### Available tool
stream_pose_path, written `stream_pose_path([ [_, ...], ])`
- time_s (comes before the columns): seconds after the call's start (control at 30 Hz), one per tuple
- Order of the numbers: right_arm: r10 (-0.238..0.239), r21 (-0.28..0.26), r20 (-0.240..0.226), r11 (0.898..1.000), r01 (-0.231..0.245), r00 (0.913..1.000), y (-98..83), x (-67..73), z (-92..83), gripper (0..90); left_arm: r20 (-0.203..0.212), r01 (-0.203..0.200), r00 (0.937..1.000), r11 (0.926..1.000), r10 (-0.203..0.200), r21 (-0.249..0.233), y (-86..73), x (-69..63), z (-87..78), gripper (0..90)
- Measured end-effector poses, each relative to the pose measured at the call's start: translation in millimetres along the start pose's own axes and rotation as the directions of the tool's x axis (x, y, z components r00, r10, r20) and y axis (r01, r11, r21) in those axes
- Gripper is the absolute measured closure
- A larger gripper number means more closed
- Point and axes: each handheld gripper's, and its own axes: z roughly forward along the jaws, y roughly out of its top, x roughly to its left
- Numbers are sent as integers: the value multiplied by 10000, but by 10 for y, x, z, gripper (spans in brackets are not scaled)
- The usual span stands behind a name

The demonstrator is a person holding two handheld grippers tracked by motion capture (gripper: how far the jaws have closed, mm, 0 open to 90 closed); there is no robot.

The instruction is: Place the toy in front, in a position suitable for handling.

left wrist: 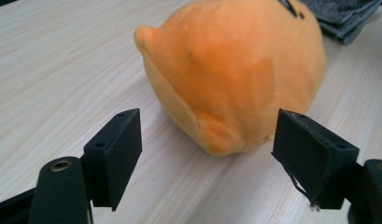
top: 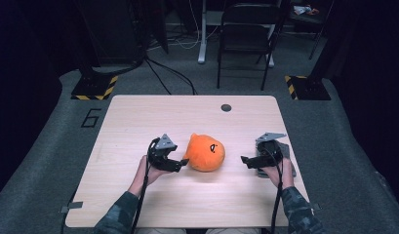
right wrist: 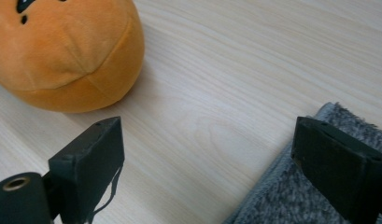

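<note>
An orange plush toy (top: 205,152) with a small black face lies on its side in the middle of the light wooden table (top: 187,117). My left gripper (top: 183,163) rests just left of it, jaws open. In the left gripper view the plush toy (left wrist: 235,70) sits right in front of the left gripper (left wrist: 207,135), whose pads stand apart from it. My right gripper (top: 245,160) is to the right of the toy, open and holding nothing. In the right gripper view the plush toy (right wrist: 62,51) lies off to the upper left of the right gripper (right wrist: 207,149).
A folded grey fleecy cloth (top: 288,152) lies under my right hand near the table's right edge; the right jaw hangs over the cloth (right wrist: 282,200). A dark round cable hole (top: 226,107) sits at the table's far side. A folding chair (top: 246,34) stands beyond.
</note>
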Motion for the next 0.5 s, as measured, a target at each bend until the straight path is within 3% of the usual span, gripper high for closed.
stream_pose_path([
  [0.07, -38, 9, 81, 10000, 38, 10000, 10, -36, -13, 89, 140, 57, 9999, 9999, -55, -101, -7, 2, 14, 265],
  [0.2, -12, -32, 257, 10000, 13, 9997, -4, -84, -40, 97, 225, -153, 9996, 9998, 150, 143, -6, -16, 71, 332],
  [0.23, 310, -5, 262, 9995, -310, 9992, -8, -75, -48, 98, 188, -205, 9996, 9995, 200, 243, -10, -19, 92, 341],
  [0.27, 87, -17, 323, 10000, -86, 9994, -18, -102, -51, 99, 225, -234, 9995, 9992, 227, 314, -12, -17, 107, 349],
  [0.3, 412, 45, 382, 9991, -414, 9984, -20, -94, -58, 101, 374, -244, 9990, 9989, 229, 403, -12, -14, 116, 366],
  [0.33, 159, 8, 391, 9999, -160, 9991, -32, -123, -61, 103, 372, -275, 9990, 9988, 260, 412, -15, -15, 128, 383],
  [0.37, 372, 37, 415, 9993, -374, 9984, -34, -118, -66, 105, 330, -263, 9991, 9986, 248, 451, -18, -20, 141, 389],
  [0.4, 165, 50, 428, 9998, -168, 9989, -46, -151, -67, 106, 454, -294, 9986, 9983, 271, 508, -20, -18, 146, 420],
  [0.43, 493, 111, 490, 9987, -499, 9976, -45, -139, -72, 106, 367, -345, 9988, 9978, 324, 567, -26, -28, 159, 436],
  [0.5, 560, 83, 608, 9984, -566, 9966, -56, -160, -81, 107, 422, -305, 9987, 9978, 281, 593, -34, -29, 171, 472],
])
